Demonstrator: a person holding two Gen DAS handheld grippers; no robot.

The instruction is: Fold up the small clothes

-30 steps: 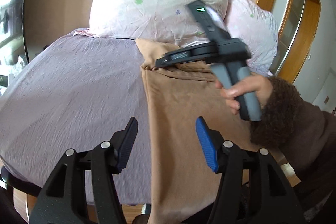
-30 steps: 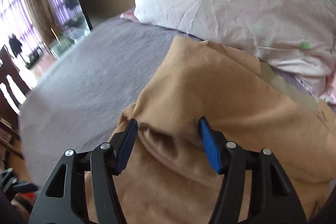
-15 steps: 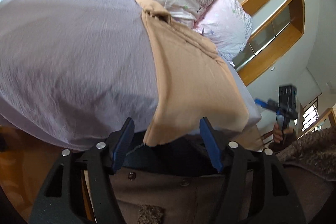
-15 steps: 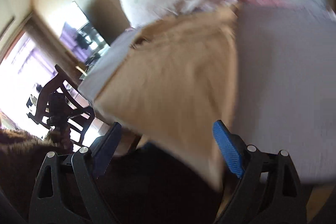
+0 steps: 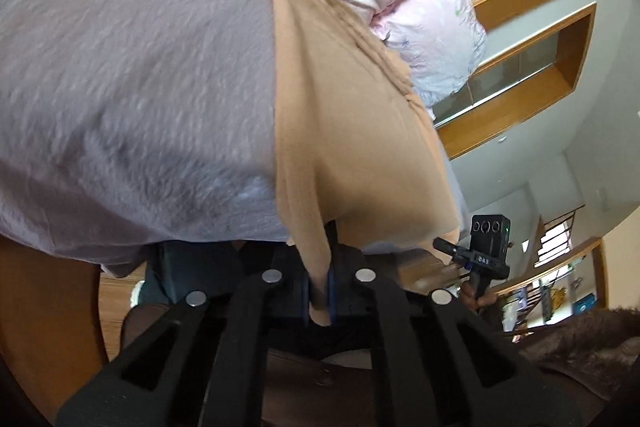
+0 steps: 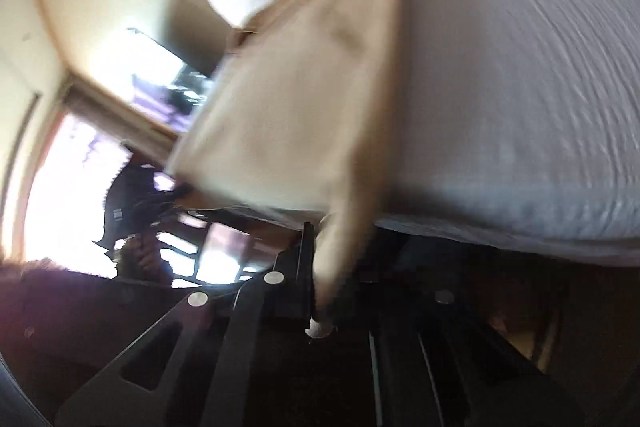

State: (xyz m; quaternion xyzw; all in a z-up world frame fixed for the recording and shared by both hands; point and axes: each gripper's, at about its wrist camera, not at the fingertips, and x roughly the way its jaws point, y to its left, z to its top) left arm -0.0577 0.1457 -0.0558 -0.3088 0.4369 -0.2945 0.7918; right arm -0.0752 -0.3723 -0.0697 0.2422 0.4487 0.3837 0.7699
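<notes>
Grippers [image 5: 319, 287] clamping garment [image 5: 352, 131] beside pillows [image 5: 432, 39]

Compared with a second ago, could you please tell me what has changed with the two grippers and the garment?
Both grippers dropped back from the pillow end to the bed's near edge. The left gripper, open before, now has its jaws shut on the tan garment at its near hem; the right gripper pinches the other near corner. The garment stays spread lengthwise toward the pillows.

1 tan garment [image 5: 352, 131], 2 pillows [image 5: 424, 15], 1 bedsheet [image 5: 132, 67], 2 grippers [image 5: 319, 291].
</notes>
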